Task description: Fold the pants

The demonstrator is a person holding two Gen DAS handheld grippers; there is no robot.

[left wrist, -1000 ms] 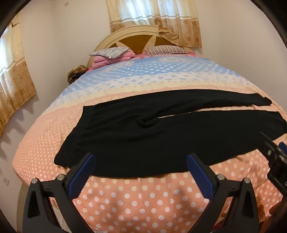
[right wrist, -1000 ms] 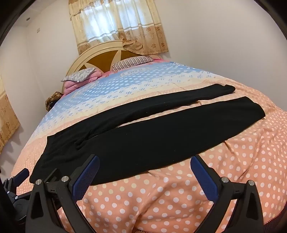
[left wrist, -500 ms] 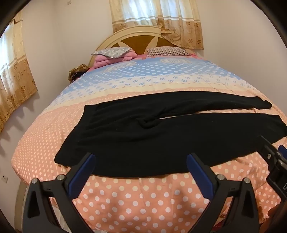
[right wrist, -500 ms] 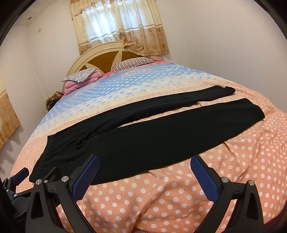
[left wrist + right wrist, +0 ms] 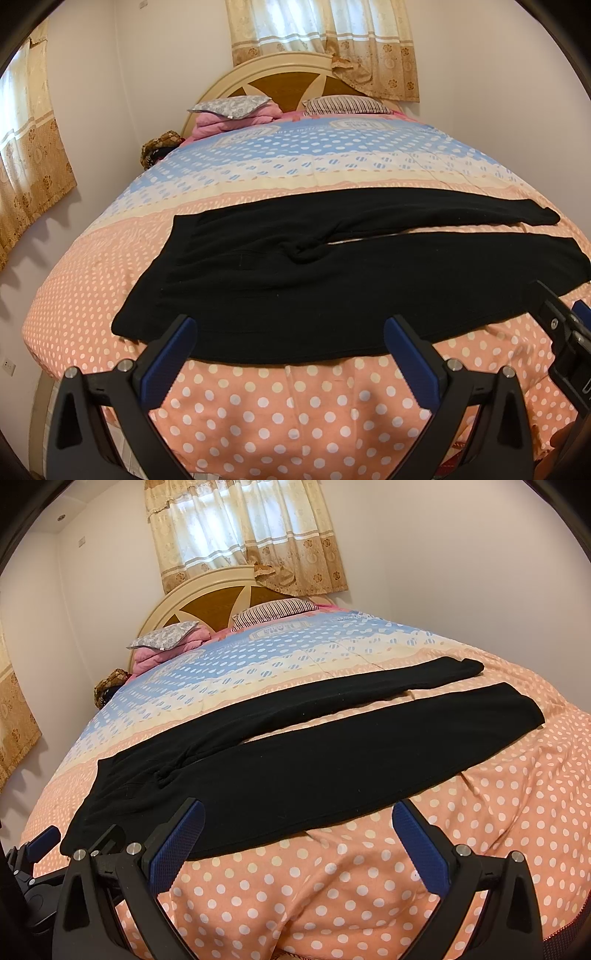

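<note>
Jaws of the left black two-finger gripper with blue pads [image 5: 290,341] stand wide apart and hold nothing; it hangs level over the near edge of the bed, aimed toward the headboard, its tips just short of the waist end of the pants. The right black gripper with blue pads [image 5: 299,827] is posed the same way just to its right, jaws equally wide and empty, tips above the near hem of the near leg.

Beyond them, the black soft-fabric pants [image 5: 332,273] lie flat and unfolded across the peach, white-dotted quilt [image 5: 280,402], waistband to the left, both legs running out to the right. The near leg lies close to the bed's near edge; the far leg sits apart from it with a narrow strip of quilt between them.

Farther off, the quilt turns cream, then blue. A grey patterned pillow [image 5: 231,106] on pink folded bedding and a striped pillow [image 5: 345,105] lie against the cream and brown arched headboard [image 5: 291,79], under beige floral curtains [image 5: 321,40].
</note>
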